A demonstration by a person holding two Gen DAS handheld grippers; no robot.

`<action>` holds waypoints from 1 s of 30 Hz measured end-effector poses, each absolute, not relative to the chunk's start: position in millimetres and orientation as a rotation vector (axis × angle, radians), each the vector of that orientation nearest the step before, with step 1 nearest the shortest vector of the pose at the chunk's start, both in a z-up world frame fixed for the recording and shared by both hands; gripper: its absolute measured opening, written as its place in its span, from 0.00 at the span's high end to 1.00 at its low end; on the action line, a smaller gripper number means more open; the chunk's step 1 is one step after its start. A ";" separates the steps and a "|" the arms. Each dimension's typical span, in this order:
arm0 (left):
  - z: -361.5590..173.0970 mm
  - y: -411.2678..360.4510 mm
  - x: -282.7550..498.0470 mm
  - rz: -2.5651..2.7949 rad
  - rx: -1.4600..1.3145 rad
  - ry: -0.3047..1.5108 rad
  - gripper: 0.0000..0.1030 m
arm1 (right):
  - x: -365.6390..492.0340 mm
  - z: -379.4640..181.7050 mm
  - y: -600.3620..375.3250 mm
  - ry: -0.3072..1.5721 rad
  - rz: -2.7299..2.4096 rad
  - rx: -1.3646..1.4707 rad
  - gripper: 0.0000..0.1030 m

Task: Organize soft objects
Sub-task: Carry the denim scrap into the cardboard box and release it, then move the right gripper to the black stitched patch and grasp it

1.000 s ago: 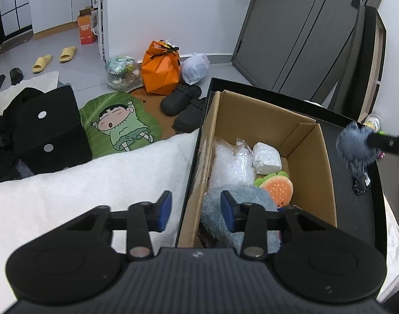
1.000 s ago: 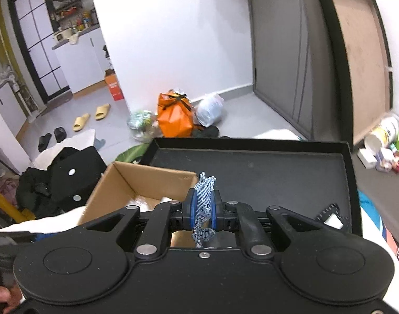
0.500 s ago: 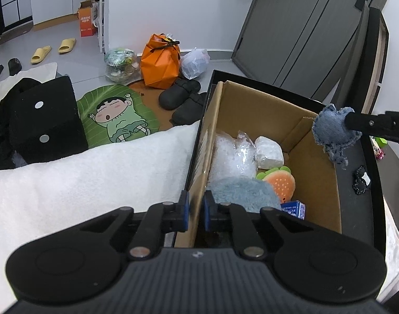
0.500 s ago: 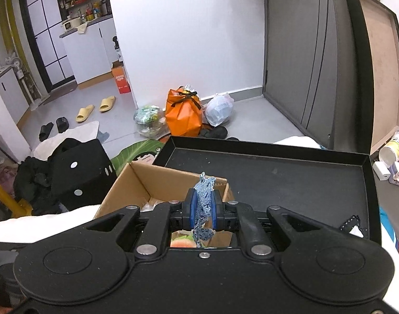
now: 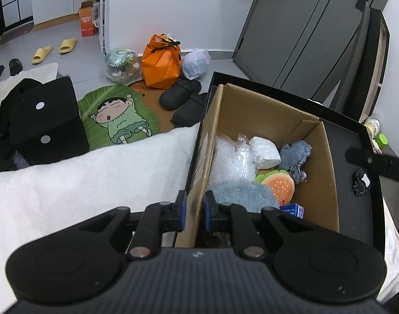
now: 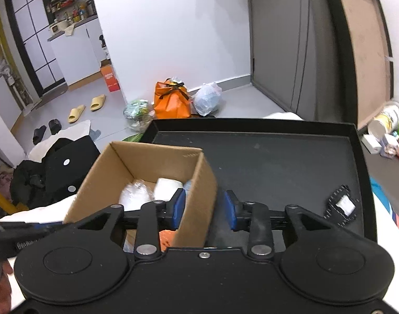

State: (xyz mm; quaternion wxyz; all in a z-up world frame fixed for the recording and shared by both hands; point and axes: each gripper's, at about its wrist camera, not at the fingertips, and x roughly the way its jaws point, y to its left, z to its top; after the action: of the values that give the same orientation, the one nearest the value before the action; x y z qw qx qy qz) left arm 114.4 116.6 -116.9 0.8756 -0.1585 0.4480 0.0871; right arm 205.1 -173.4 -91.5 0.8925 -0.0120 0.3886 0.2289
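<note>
A brown cardboard box [image 5: 272, 110] stands in a black tray [image 5: 353, 141]. My left gripper [image 5: 194, 210] is shut on the box's near left wall. A blue denim soft piece [image 5: 294, 154] lies loose inside by the right wall, beside a burger plush [image 5: 279, 185], a grey fluffy plush [image 5: 241, 193], a clear plastic bag [image 5: 230, 157] and a white packet [image 5: 264, 149]. My right gripper [image 6: 204, 206] hangs over the box's right wall [image 6: 199, 183] with its jaws opening and its pads off the cardboard and the denim piece.
A small black patch [image 6: 340, 206] lies on the tray floor [image 6: 277, 162] right of the box. White bedding [image 5: 81, 183] lies left of the tray. On the floor beyond are a cartoon mat [image 5: 115, 115], an orange bag [image 5: 161, 64] and dark slippers [image 5: 181, 94].
The right gripper carried the denim piece over the box, sank a little and opened; the piece now lies in the box. The left gripper closed on the box wall.
</note>
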 end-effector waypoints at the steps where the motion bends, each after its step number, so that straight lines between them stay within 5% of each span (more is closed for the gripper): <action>1: -115.8 116.1 114.3 0.184 -0.328 0.931 0.86 | 204.1 -92.7 -177.6 0.806 0.464 -0.028 0.59; 5: -111.5 112.5 114.9 0.186 -0.312 0.929 0.86 | 201.7 -97.9 -194.2 0.809 0.431 -0.031 0.50; 14: -104.9 105.4 120.9 0.211 -0.287 0.938 0.58 | 205.6 -108.5 -230.3 0.809 0.365 -0.018 0.46; 30: -104.4 88.2 139.3 0.214 -0.251 0.963 0.56 | 230.9 -131.4 -276.1 0.830 0.266 0.000 0.46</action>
State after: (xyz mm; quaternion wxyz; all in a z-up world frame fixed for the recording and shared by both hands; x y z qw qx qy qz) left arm 139.3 88.2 -104.4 0.8733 -0.1202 0.4609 0.1025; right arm 230.9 -276.1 -131.4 0.9065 0.0001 0.4020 0.1289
